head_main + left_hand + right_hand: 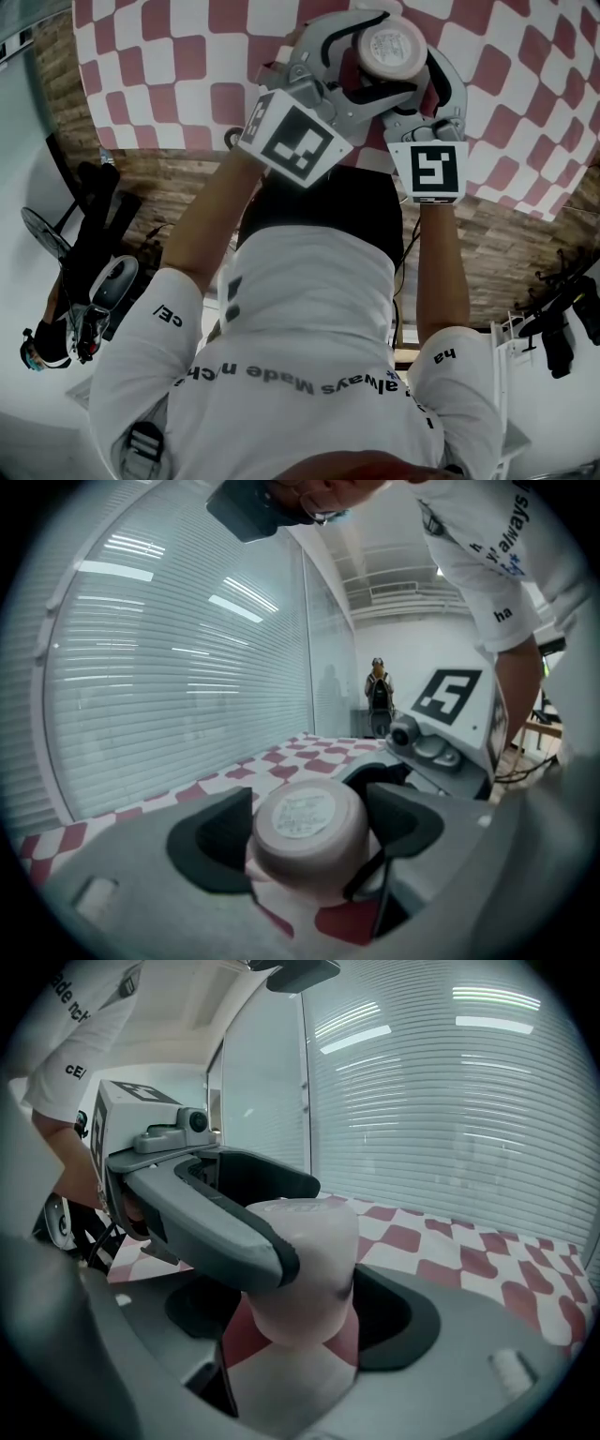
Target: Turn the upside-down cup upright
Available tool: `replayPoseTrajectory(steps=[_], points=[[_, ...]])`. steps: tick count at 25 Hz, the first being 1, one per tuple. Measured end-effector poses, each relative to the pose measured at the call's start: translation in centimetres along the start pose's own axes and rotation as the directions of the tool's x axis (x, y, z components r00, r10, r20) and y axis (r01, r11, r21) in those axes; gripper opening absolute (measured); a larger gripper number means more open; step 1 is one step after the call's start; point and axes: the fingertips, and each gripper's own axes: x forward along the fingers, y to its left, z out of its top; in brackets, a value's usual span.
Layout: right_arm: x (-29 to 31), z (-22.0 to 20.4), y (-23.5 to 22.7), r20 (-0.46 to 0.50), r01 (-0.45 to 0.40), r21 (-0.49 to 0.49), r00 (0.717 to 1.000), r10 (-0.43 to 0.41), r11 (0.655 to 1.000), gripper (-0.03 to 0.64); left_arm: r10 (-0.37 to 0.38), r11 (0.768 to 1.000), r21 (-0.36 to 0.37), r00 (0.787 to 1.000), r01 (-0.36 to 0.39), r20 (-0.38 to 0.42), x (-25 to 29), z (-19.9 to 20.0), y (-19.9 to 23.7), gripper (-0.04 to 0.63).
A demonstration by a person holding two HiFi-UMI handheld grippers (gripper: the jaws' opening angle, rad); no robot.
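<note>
Head view shows left tongs [398, 52] and right tongs [401, 77] spread around 1 upside-down cup [395, 42].

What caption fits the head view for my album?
Left hand-held gripper and right hand-held gripper both straddle an upside-down pink cup on a checked tablecloth.

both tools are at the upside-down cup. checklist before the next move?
1. The cup stands base up on the checked cloth: ok.
2. The cup sits between the left tool's jaws: ok.
3. The cup sits between the right tool's jaws: ok.
4. Pads pressing on the cup: cannot tell for either tool.
5. Tools clear of each other: not ok. In the right gripper view, the left tool's jaw crosses the cup just above the right tool's jaw.
</note>
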Motion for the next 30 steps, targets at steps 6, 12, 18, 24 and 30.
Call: replayPoseTrajectory(steps=[6, 12, 18, 24, 30], points=[[0.5, -0.5, 0.2, 0.018, 0.001, -0.004, 1.000, -0.001, 1.000, 0.373, 0.008, 1.000, 0.013, 1.000, -0.008, 0.002, 0.1, -0.8, -0.3, 0.383], [0.4, -1.4, 0.0, 0.005, 0.004, 0.009, 1.000, -0.004, 1.000, 0.373, -0.001, 0.996, 0.093, 1.000, 0.000, 0.011, 0.6, -0.9, -0.9, 0.385], [0.1, -2.2, -0.2, -0.034, 0.021, -0.030, 0.999, -0.022, 0.999, 0.371, 0.001, 0.988, 0.153, 1.000, 0.002, -0.019, 1.0, -1.0, -1.7, 0.388], [0.0, -2.2, 0.1, -0.077, 0.026, -0.069, 0.997, -0.031, 0.997, 0.389, 0.009, 0.987, 0.163, 1.000, -0.004, -0.030, 0.6, -1.0, -1.9, 0.393], [-2.7, 0.2, 0.0, -0.062, -0.004, -0.069, 0.998, -0.001, 0.998, 0.419, 0.023, 0.996, 0.087, 1.000, -0.023, 0.003, -0.7, 1.9, -2.1, 0.393]])
